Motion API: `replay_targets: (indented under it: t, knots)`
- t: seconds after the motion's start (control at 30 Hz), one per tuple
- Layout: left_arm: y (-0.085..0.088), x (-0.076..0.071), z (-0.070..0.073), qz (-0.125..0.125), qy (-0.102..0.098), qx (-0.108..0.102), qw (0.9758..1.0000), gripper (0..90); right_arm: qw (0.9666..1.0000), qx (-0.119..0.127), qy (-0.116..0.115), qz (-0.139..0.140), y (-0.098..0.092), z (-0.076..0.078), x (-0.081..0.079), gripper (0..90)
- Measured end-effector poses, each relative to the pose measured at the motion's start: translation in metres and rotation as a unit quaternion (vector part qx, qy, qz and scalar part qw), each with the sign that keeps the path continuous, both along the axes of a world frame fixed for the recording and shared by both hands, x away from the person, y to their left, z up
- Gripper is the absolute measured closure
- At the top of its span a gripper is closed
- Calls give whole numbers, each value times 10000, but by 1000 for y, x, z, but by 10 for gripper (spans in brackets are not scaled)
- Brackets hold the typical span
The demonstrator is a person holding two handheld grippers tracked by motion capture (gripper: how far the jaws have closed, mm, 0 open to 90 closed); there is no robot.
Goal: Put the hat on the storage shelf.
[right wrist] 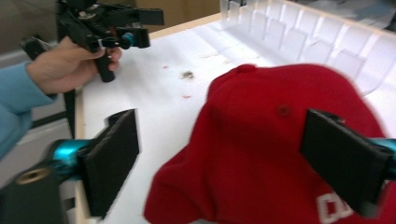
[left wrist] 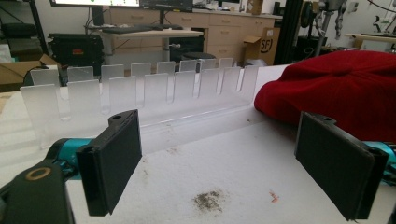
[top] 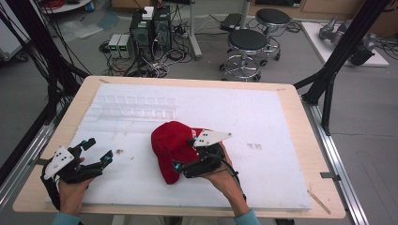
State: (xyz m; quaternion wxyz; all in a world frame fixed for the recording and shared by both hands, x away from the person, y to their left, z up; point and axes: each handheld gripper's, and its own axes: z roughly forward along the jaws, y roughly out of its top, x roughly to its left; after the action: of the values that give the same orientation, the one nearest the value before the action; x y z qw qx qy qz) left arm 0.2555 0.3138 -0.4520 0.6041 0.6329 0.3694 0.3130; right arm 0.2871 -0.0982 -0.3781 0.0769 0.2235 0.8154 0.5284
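Observation:
A red cap lies on the white board near the table's middle, with white lettering on its front. My right gripper hovers at the cap's right side, jaws open. In the right gripper view the cap lies between the wide-spread pads, and the left pad stands clear of the fabric. My left gripper rests open at the board's left edge with nothing between its jaws. The left gripper looks toward the cap. The right gripper view also shows that left gripper held in a hand.
A clear acrylic rack with several upright slots stands at the board's back left, also seen as the rack and the rack. Small dirt marks dot the board. Stools and computers sit on the floor beyond.

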Motion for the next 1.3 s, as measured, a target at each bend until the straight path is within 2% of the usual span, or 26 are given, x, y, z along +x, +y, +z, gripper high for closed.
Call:
replay_targets:
  t: [0.2,0.4,0.6,0.83,0.97,1.1,1.2,1.3]
  knots:
    - [0,0,0,2,0,-10,10000,152,9996,-134,-183,192,-7,8,10,103]
    - [0,0,0,9,0,-8,10000,154,9977,-447,-349,362,-13,13,29,103]
    - [0,0,0,11,0,18,10000,154,9956,-679,-408,495,-15,18,47,103]
    - [0,0,0,17,9,16,10000,155,9938,-868,-332,619,-15,11,64,103]
    - [-1,0,0,14,7,32,10000,159,9924,-903,-403,735,-9,9,70,104]
    - [-1,0,0,15,10,22,10000,159,9914,-940,-375,826,-5,7,77,104]
    - [-1,0,0,18,10,22,10000,159,9918,-878,-239,898,-2,3,82,104]
    - [-1,0,0,7,8,31,10000,159,9907,-932,-115,988,0,-3,86,104]
